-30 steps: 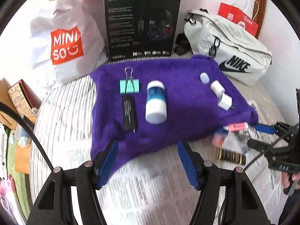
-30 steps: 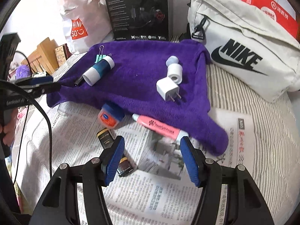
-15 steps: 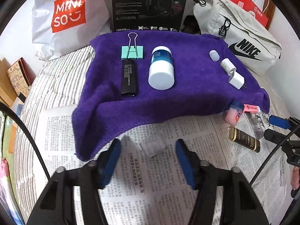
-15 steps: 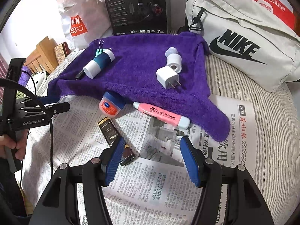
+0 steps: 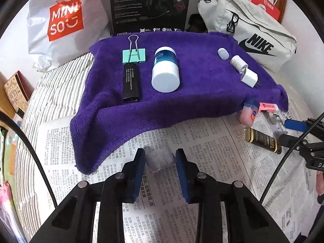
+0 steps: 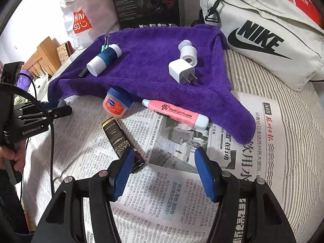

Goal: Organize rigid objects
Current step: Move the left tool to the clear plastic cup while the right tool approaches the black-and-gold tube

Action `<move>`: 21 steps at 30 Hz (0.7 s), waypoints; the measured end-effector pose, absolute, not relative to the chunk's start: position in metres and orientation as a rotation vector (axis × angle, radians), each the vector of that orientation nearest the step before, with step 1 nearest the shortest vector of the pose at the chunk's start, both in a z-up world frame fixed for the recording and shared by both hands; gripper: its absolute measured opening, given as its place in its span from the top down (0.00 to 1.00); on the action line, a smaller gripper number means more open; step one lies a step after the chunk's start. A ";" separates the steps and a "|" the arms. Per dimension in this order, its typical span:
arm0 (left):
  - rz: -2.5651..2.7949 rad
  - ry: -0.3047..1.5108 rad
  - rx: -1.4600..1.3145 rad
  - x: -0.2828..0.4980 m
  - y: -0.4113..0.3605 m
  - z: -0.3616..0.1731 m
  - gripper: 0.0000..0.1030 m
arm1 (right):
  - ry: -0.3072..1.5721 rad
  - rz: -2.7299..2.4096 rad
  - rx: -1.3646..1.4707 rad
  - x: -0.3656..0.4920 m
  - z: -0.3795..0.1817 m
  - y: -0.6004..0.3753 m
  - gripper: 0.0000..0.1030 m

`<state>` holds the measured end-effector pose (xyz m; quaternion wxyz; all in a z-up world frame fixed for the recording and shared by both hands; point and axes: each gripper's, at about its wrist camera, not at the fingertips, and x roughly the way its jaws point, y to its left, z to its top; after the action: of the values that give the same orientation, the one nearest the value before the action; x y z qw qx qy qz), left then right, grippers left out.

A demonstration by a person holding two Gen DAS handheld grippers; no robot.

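Note:
My left gripper (image 5: 160, 160) is shut on a small clear plastic box (image 5: 160, 159) on the newspaper (image 5: 202, 141), just in front of the purple towel (image 5: 182, 101). On the towel lie a green binder clip (image 5: 133, 55), a black stick (image 5: 131, 83), a white and teal bottle (image 5: 165, 69), a small white cap (image 5: 223, 53), a white roll (image 5: 239, 63) and a white charger plug (image 5: 250, 78). My right gripper (image 6: 164, 162) is open and empty above the newspaper (image 6: 172, 192). Near it lie a black and gold tube (image 6: 121, 141), a pink flashlight earpick (image 6: 176, 114) and a Vaseline jar (image 6: 117, 102).
At the back stand a Miniso bag (image 5: 64, 18), a black headset box (image 5: 149, 6) and a white Nike bag (image 5: 251, 30). The striped bed cover (image 6: 293, 141) runs around the newspaper. The left gripper also shows in the right wrist view (image 6: 62, 108).
My left gripper has dropped toward the newspaper and closed its jaws on the clear box. My right gripper stayed open and drifted slightly closer to the black tube.

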<state>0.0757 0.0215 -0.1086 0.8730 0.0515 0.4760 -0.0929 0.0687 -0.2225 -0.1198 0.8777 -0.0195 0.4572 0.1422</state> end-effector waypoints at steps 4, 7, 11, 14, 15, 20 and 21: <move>-0.199 0.983 0.113 0.076 0.018 -0.109 0.71 | 0.955 0.304 -0.034 0.067 -0.121 -0.223 0.41; -0.204 0.987 0.103 0.077 0.019 -0.108 0.71 | 0.952 0.325 -0.029 0.066 -0.120 -0.221 0.41; -0.203 0.986 0.109 0.077 0.019 -0.108 0.71 | 0.946 0.385 -0.045 0.065 -0.120 -0.209 0.41; -0.205 0.987 0.106 0.077 0.019 -0.108 0.71 | 0.954 0.409 -0.077 0.068 -0.124 -0.197 0.41; -0.207 0.988 0.102 0.077 0.019 -0.108 0.71 | 0.954 0.413 -0.090 0.069 -0.126 -0.194 0.41; -0.219 0.990 0.088 0.077 0.023 -0.108 0.71 | 0.883 0.406 -0.236 0.067 -0.131 -0.169 0.63; -0.222 0.990 0.086 0.077 0.023 -0.108 0.71 | 0.873 0.418 -0.244 0.066 -0.131 -0.167 0.66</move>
<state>0.0772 0.0234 -0.1077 0.8731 0.0410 0.4741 -0.1062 0.0658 -0.1667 -0.1307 0.8779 -0.1172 0.4187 0.2005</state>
